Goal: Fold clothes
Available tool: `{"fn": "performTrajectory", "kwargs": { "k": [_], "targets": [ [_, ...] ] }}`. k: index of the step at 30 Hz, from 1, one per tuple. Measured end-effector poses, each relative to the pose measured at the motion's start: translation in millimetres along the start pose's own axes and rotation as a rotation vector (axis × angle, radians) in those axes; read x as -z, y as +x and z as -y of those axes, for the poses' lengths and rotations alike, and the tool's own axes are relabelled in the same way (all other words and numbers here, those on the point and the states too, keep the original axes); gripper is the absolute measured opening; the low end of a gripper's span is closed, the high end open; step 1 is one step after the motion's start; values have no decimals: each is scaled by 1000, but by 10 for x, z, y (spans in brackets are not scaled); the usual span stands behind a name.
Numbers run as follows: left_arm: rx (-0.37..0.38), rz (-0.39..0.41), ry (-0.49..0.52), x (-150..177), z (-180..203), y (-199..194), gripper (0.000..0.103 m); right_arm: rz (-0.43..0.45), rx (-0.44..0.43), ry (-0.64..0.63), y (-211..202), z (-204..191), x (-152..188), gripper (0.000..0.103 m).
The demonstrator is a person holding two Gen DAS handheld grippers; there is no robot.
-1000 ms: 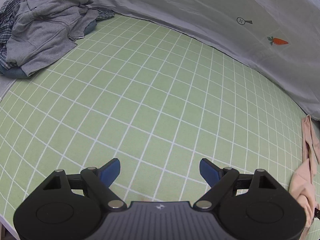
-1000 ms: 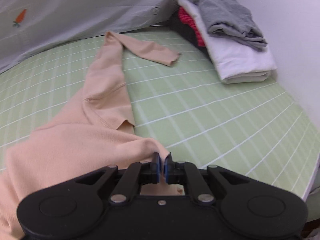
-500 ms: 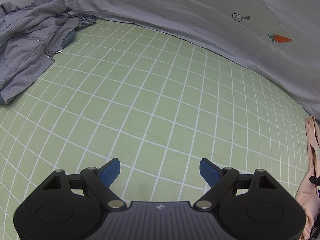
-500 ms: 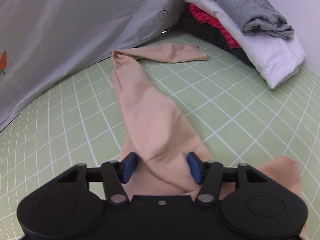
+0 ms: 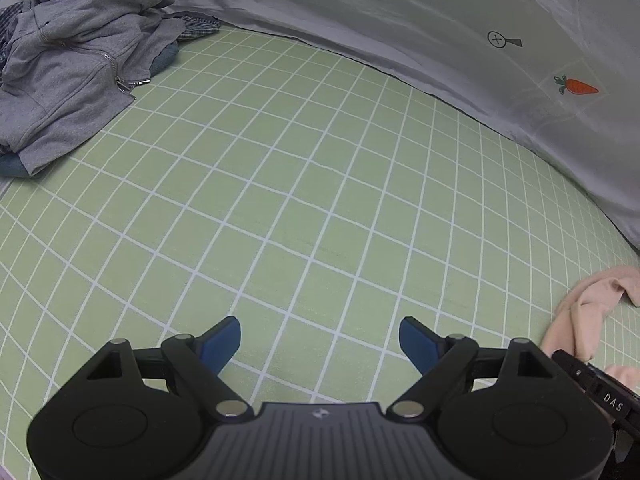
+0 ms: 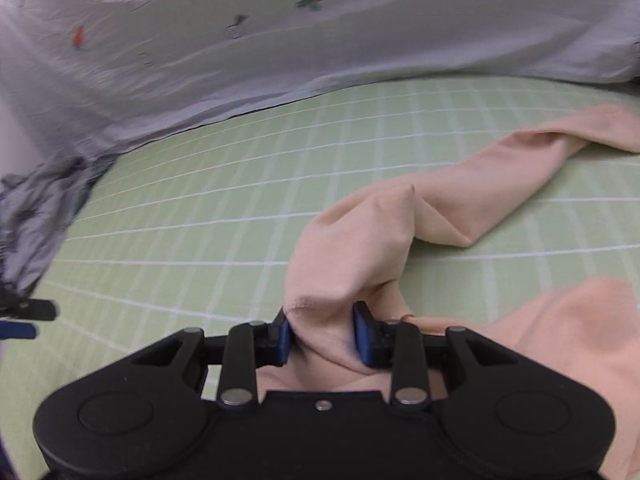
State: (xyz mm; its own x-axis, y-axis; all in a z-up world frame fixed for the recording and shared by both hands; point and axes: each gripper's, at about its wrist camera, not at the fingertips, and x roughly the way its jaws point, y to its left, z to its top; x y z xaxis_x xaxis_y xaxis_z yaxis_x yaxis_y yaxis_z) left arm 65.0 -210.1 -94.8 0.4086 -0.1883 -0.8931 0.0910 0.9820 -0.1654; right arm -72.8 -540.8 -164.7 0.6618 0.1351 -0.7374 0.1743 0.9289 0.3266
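A peach long-sleeved garment (image 6: 400,216) lies crumpled on the green checked sheet (image 6: 240,184). My right gripper (image 6: 324,334) has its jaws partly closed around a bunched fold of this garment, the fabric filling the gap between the blue pads. In the left wrist view the same garment (image 5: 588,304) shows at the far right edge. My left gripper (image 5: 320,338) is wide open and empty, hovering over bare sheet (image 5: 304,184), well left of the garment.
A heap of grey hoodie and other clothes (image 5: 68,60) lies at the far left corner; it also shows blurred in the right wrist view (image 6: 36,216). A pale grey quilt with carrot prints (image 5: 460,28) runs along the back.
My right gripper let go of the garment edge, opened, swung to the left and has narrowed again around a fold. The left gripper has shifted a little and stays open.
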Motion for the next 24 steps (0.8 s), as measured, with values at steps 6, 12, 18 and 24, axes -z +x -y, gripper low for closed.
{"fn": "performTrajectory", "kwargs": {
  "k": [6, 12, 18, 24],
  "targets": [
    [4, -2, 3, 33, -14, -33, 87, -41, -155, 5, -32, -281, 127, 40],
    [16, -8, 39, 32, 78, -13, 87, 90, 28, 152, -491, 26, 80, 73],
    [67, -27, 118, -24, 397, 77, 87, 89, 171, 289, -707, 323, 244, 76],
    [191, -53, 211, -136, 963, 206, 88, 71, 307, 425, -892, 620, 433, 77]
  ]
}}
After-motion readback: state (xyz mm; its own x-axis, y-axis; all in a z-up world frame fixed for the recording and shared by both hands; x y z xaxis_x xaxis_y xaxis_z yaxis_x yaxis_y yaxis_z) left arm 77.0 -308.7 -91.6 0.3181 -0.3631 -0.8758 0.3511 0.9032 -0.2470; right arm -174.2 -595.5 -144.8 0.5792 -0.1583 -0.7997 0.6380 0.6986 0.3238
